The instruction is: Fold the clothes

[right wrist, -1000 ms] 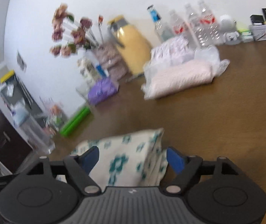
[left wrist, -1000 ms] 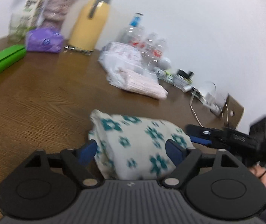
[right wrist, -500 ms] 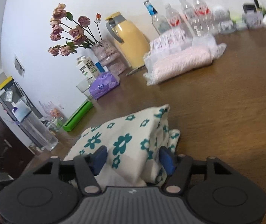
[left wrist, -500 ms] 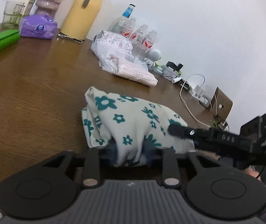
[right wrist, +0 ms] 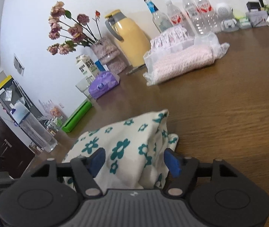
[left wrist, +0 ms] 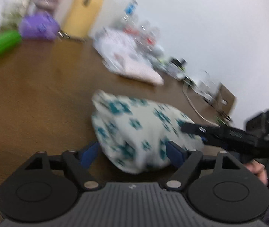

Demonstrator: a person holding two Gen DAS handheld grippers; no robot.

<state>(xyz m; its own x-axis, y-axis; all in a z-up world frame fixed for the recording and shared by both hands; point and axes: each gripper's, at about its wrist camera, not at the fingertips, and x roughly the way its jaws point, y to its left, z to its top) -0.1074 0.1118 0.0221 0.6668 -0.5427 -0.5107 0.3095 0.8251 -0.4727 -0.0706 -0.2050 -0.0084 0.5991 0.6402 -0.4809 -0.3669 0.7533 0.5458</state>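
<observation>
While both jaws gape, nothing is gripped.
left gripper [left wrist: 132,152]: spread wide, blue pads flank folded floral cloth [left wrist: 140,130]
cloth: on table [right wrist: 229,113], bare wood either side
right gripper [right wrist: 135,159]: released, straddling cloth's near edge

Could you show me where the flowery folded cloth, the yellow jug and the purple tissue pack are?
White cloth with teal flowers [right wrist: 126,143]: right wrist view, on its top fold.
Yellow jug with grey handle [right wrist: 134,37]: right wrist view, on its body.
Purple tissue pack [right wrist: 103,84]: right wrist view, on its front face.
</observation>
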